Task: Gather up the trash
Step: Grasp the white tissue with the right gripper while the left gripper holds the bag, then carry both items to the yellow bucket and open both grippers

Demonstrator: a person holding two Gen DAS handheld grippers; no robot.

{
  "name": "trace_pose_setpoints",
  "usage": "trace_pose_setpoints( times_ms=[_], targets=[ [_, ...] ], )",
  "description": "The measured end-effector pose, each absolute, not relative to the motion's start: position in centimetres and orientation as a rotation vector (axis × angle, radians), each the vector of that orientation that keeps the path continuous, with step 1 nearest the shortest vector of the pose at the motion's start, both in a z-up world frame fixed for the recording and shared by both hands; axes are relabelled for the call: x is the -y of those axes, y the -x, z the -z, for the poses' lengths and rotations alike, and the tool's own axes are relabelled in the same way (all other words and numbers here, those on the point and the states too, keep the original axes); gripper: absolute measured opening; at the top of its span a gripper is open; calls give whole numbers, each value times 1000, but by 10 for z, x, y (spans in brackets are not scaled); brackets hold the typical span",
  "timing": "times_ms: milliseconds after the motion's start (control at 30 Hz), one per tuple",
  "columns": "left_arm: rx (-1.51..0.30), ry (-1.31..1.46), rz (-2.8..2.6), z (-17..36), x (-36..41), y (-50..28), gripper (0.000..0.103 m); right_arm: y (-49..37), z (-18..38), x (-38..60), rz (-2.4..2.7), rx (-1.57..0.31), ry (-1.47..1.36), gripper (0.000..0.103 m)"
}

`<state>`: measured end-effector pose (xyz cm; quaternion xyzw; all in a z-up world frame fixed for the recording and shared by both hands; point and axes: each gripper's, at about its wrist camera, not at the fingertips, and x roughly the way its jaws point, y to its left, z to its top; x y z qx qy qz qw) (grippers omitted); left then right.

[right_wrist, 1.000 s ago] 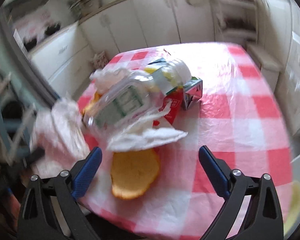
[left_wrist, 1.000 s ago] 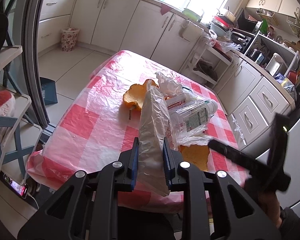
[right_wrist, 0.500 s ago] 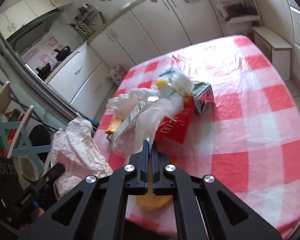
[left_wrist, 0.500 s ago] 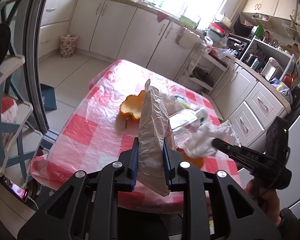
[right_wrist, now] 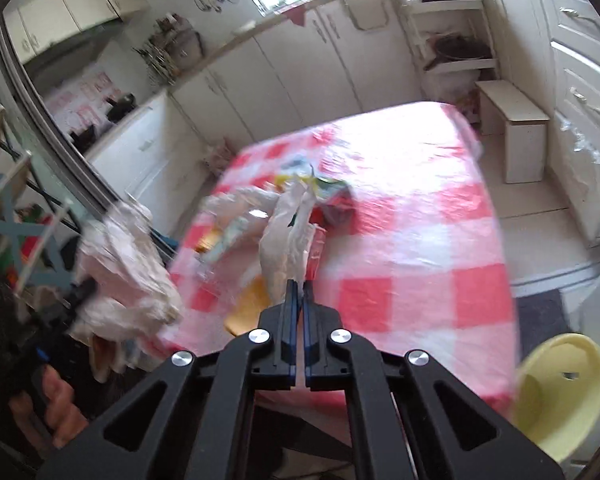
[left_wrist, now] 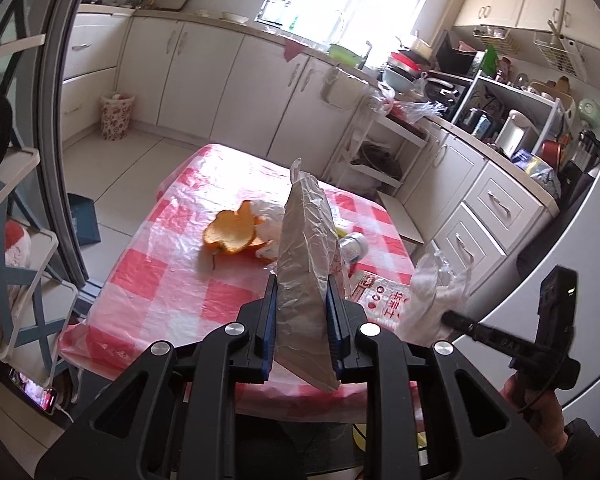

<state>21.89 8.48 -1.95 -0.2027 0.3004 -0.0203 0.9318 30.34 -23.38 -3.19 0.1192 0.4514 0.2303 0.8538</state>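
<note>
Crumpled white plastic bag [right_wrist: 288, 236] at frame centre, lifted off the table [right_wrist: 440, 240], pinched at its lower end by the right gripper [right_wrist: 299, 292], fingers pressed nearly together on the thin film. Left gripper [left_wrist: 302, 312]: fingers clamp a silvery foil pouch [left_wrist: 306, 264] standing upright, centre frame. On the red-checked table behind: orange peel [left_wrist: 232, 232], a bottle cap end [left_wrist: 354, 244], a red-printed wrapper [left_wrist: 384, 298]. Yellow stool [right_wrist: 560, 392] lower right.
</note>
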Motion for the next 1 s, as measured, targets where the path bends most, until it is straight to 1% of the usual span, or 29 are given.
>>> trace_pose_setpoints(
  times_ms=[33,67,100,133,233,300,400,567,600,633,667,733,800,1000],
  targets=[
    [-617,413,46,19,-82,-218,20,-306,40,236,-443,-976,-233,7],
    [-621,413,53,19,-77,-218,20,-307,46,240,-395,-983,-219,13],
    [-624,412,58,19,-74,-217,20,-310,55,245,-344,-997,-207,37],
    [-627,411,63,20,-71,-216,20,-312,62,249,-319,-1007,-219,47],
    [-635,390,74,20,-60,-211,20,-311,78,259,-322,-1023,-289,47],
    [-643,381,79,21,-55,-210,20,-304,79,256,-346,-998,-282,47],
    [-652,371,84,22,-50,-210,20,-291,77,237,-380,-945,-181,64],
    [-654,361,97,20,-41,-213,20,-288,87,201,-410,-941,-13,65],
    [-654,359,100,19,-39,-213,20,-288,92,195,-411,-950,10,57],
    [-653,357,102,19,-38,-213,20,-289,97,192,-415,-967,24,35],
    [-653,354,103,19,-37,-212,20,-289,101,190,-413,-970,37,23],
    [-654,351,107,18,-35,-211,20,-288,102,193,-421,-969,26,6],
    [-653,351,111,17,-34,-211,20,-285,96,202,-429,-954,-21,4],
    [-639,346,134,9,-26,-208,20,-265,60,238,-426,-858,-80,3]
  ],
)
